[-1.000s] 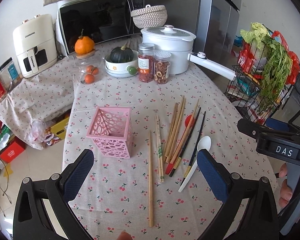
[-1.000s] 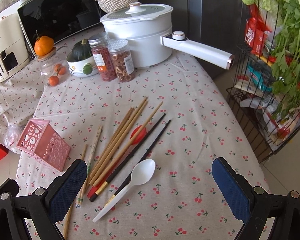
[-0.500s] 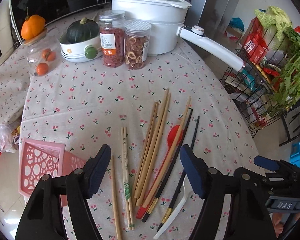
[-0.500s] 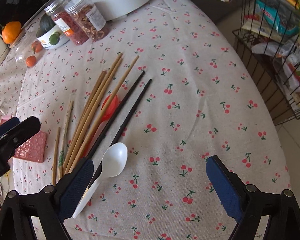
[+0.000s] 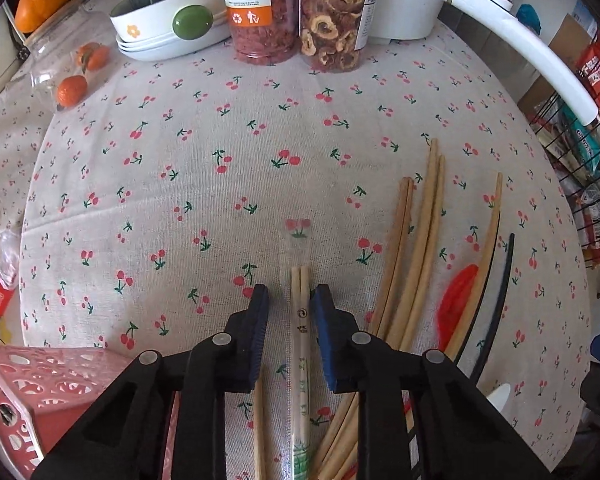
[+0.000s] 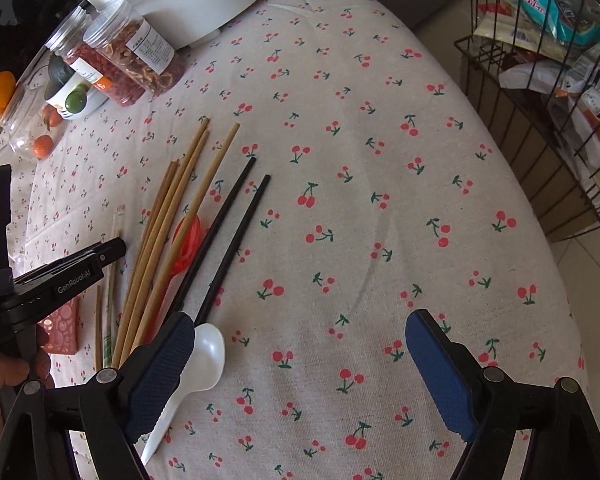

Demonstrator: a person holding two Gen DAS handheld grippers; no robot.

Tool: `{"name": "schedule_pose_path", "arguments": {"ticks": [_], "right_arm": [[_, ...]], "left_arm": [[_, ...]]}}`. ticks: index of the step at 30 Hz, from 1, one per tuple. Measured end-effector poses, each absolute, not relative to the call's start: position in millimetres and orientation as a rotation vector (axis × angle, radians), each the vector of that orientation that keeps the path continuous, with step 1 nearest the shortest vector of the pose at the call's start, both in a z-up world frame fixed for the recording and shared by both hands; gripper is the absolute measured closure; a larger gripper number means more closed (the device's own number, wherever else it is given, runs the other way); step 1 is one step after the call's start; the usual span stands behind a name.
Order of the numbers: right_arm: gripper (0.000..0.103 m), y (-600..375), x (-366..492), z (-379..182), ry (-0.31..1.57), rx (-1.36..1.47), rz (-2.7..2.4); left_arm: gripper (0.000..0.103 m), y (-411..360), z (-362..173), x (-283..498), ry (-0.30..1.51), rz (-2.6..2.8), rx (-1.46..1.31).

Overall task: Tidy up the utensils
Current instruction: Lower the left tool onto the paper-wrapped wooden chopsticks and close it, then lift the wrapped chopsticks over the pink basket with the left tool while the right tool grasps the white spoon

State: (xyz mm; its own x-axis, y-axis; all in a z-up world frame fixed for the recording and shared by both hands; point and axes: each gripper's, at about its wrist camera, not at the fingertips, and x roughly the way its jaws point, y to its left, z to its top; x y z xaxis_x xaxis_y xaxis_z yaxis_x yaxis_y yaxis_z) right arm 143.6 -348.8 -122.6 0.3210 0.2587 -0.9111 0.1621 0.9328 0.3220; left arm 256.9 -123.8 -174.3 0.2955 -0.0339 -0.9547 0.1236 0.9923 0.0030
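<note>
Now wrapped chopsticks (image 5: 301, 320) between half-open left tool (image 5: 289, 300) pads, ungripped; right tool (image 6: 300, 344) wide, empty.

We read "GenRobot.AI" along the left gripper (image 6: 70, 270) arm, recycling pictograms on the orange band of the red-filled jar (image 5: 256, 8) – its small print unreadable, part-word "CHUWE" on a packet (image 6: 556, 4) in the wire rack.
</note>
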Motion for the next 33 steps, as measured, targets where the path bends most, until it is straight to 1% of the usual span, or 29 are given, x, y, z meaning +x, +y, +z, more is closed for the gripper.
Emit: {"name": "schedule_pose_path", "arguments": {"ticks": [2, 6, 8, 10, 11, 13, 16, 22, 27, 29, 33], "right_arm": [[0.013, -342, 144, -124, 1.260, 0.397, 0.098], [0.013, -328, 147, -135, 1.297, 0.426, 0.176], [0.017, -324, 148, -144, 1.326, 0.463, 0.204], [0.026, -319, 148, -150, 1.336, 0.477, 0.229], [0.029, -317, 148, -152, 1.338, 0.479, 0.240], [0.040, -312, 148, -157, 1.347, 0.482, 0.262], [0.052, -303, 150, -163, 1.359, 0.466, 0.269], [0.065, -289, 151, -167, 1.335, 0.352, 0.263], [0.067, -284, 150, -168, 1.283, 0.324, 0.296], [0.067, -285, 146, -168, 1.261, 0.324, 0.302], [0.068, -294, 143, -171, 1.237, 0.407, 0.286]], "left_arm": [[0.094, -126, -174, 258, 1.272, -0.112, 0.086], [0.094, -129, -157, 244, 1.229, -0.133, 0.096], [0.094, -131, -141, 234, 1.196, -0.163, 0.099], [0.094, -128, -121, 221, 1.160, -0.193, 0.092], [0.094, -127, -110, 215, 1.138, -0.208, 0.085], [0.094, -120, -90, 200, 1.093, -0.237, 0.070], [0.094, -110, -66, 177, 1.035, -0.265, 0.046], [0.094, -79, -35, 127, 0.945, -0.293, -0.006], [0.094, -46, -33, 98, 0.871, -0.322, -0.088], [0.094, -36, -37, 94, 0.879, -0.309, -0.119], [0.094, -22, -36, 91, 0.864, -0.302, -0.136]]}}
